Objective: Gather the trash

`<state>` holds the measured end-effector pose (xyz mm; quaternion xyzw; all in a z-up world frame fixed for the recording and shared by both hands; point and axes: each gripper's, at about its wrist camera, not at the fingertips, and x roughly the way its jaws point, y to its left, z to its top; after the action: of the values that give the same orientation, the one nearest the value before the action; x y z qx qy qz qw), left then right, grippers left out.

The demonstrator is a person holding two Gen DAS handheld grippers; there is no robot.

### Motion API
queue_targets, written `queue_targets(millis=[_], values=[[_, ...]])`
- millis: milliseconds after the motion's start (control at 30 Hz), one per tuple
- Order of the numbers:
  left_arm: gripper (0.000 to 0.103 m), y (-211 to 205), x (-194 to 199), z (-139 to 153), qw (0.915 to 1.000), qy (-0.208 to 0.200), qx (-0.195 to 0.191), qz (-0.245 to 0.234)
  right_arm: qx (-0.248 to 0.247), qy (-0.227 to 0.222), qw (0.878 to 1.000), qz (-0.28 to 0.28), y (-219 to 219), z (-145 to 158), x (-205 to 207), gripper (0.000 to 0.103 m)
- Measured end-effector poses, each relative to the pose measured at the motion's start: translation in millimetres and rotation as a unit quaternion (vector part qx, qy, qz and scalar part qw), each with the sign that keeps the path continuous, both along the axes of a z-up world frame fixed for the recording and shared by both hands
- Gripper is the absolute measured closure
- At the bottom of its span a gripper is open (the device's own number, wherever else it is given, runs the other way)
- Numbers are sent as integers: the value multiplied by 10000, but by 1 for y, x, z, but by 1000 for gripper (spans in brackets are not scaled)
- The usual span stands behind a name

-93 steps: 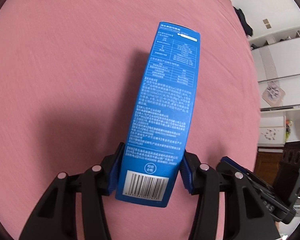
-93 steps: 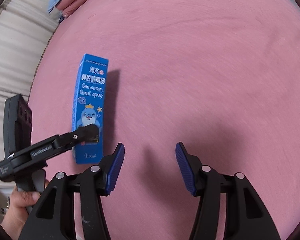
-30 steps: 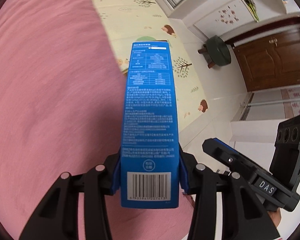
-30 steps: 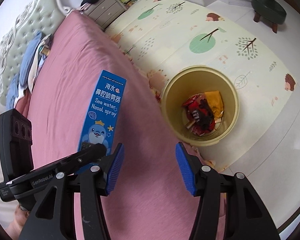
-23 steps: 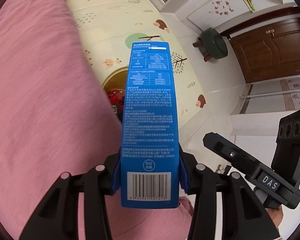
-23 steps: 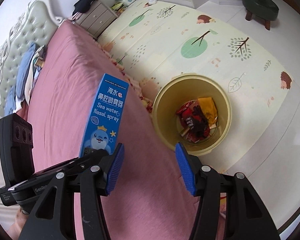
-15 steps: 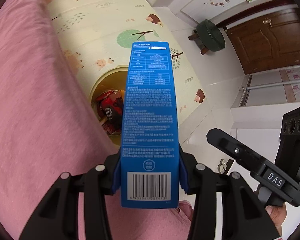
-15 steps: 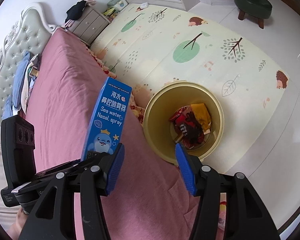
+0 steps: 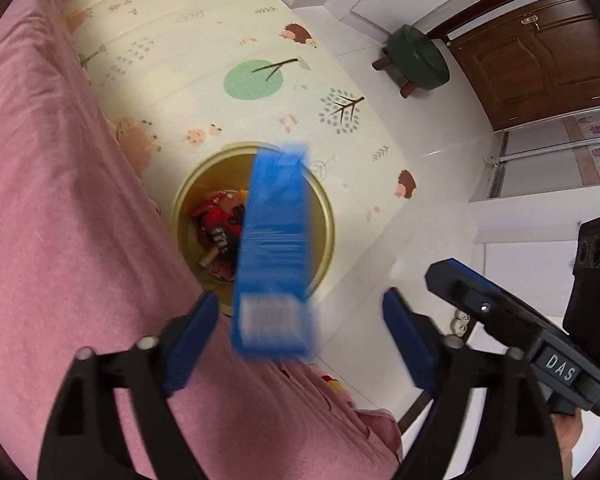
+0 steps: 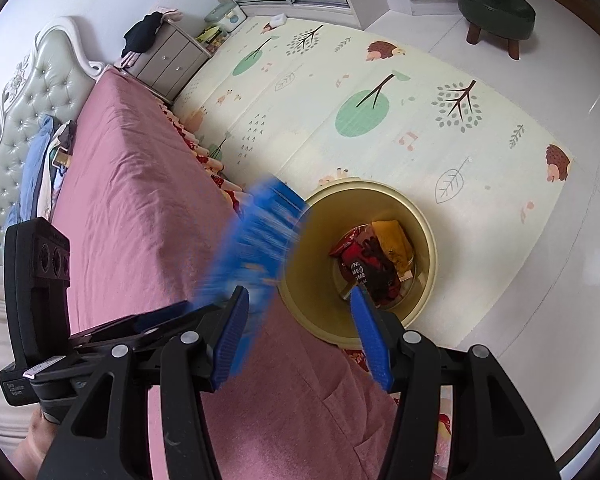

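blue box (image 9: 274,256) blurred, loose in the air over the yellow bin (image 9: 324,216) beside the pink bed (image 9: 60,220) | left gripper (image 9: 300,336) jaws just sprung wide, clear of it | right gripper (image 10: 300,332) half spread, empty | wrappers (image 10: 366,254) in bin

Blue box (image 9: 274,256): printed cardboard, slight sheen, motion-blurred. Yellow bin (image 9: 322,216): smooth plastic, semi-gloss; inside, glossy red foil wrappers (image 10: 362,264). Bedspread (image 9: 60,240), left of frame: matt pink woven cloth, creased. Play mat (image 10: 340,92): smooth printed foam, satin. Floor tiles (image 10: 560,280): glossy white. Door (image 9: 540,52), upper right: varnished wood.
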<state>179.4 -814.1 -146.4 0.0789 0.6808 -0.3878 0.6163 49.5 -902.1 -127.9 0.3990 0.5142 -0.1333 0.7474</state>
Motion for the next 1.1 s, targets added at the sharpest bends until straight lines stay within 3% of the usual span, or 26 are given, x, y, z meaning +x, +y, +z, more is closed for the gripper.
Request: queue_targets(millis=[600, 800, 1100], values=[[23, 34, -5, 24, 9996, -120, -140, 197, -128, -106, 9996, 213, 16, 17, 6, 50], [23, 83, -9, 43, 9983, -255, -175, 493, -164, -191, 9983, 520, 51, 31, 14, 50], [25, 210, -21, 53, 9916, -421, 25, 1221, -53, -155, 9895, 1438, 148, 40, 28, 50]])
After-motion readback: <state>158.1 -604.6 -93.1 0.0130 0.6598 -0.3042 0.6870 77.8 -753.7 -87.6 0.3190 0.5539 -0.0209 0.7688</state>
